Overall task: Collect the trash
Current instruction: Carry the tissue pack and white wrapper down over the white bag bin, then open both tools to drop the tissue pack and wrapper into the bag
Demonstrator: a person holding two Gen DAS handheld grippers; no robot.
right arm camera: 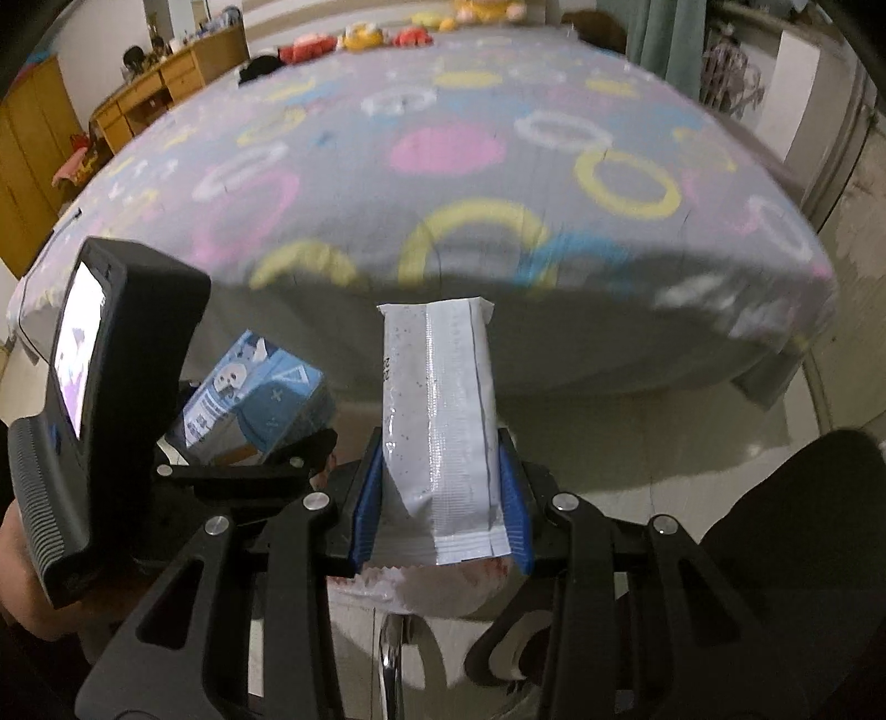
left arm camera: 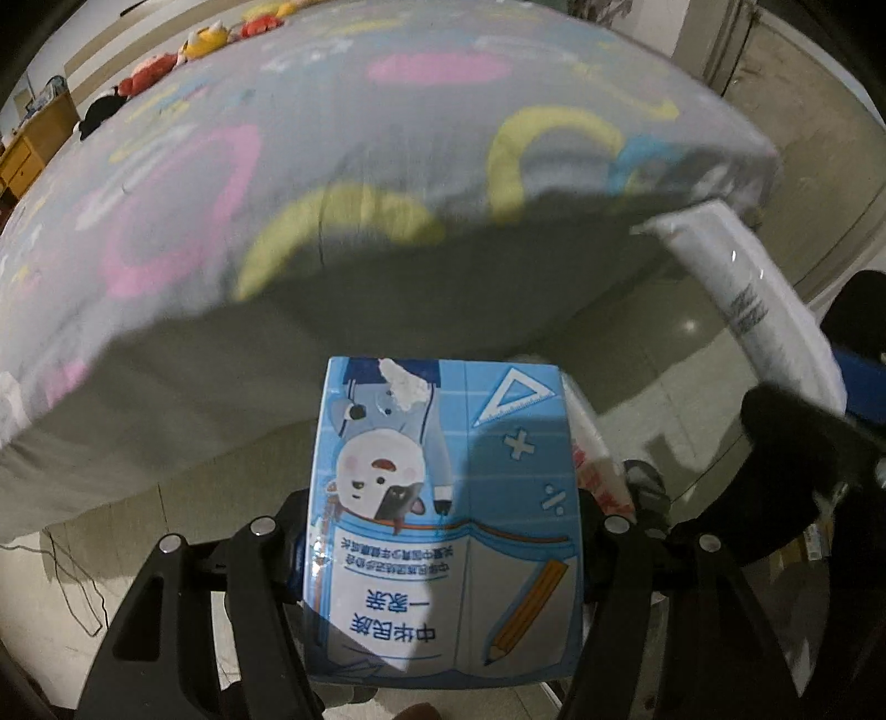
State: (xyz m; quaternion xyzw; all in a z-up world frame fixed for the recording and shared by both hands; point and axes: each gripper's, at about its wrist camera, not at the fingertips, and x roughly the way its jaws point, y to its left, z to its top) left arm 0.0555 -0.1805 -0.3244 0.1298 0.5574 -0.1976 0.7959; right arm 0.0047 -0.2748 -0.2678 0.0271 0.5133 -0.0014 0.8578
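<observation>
My left gripper (left arm camera: 443,531) is shut on a blue carton (left arm camera: 448,498) printed with a cartoon animal, a book and a pencil; its black jaws press on both sides of it. The same carton (right arm camera: 260,393) shows at the left of the right wrist view. My right gripper (right arm camera: 440,498) is shut on a white and silver snack wrapper (right arm camera: 437,421), held upright between blue pads (right arm camera: 512,504). That wrapper (left arm camera: 758,299) reaches across the right side of the left wrist view. Under the right gripper lies a white bag with red marks (right arm camera: 437,587).
A bed with a grey sheet (right arm camera: 443,183) patterned in pink, yellow and blue rings fills the area ahead. Plush toys (right arm camera: 360,36) line its far edge. Wooden desks (right arm camera: 166,83) stand at the far left. Pale tiled floor (left arm camera: 664,327) lies beside the bed, with a cable (left arm camera: 72,581) at the left.
</observation>
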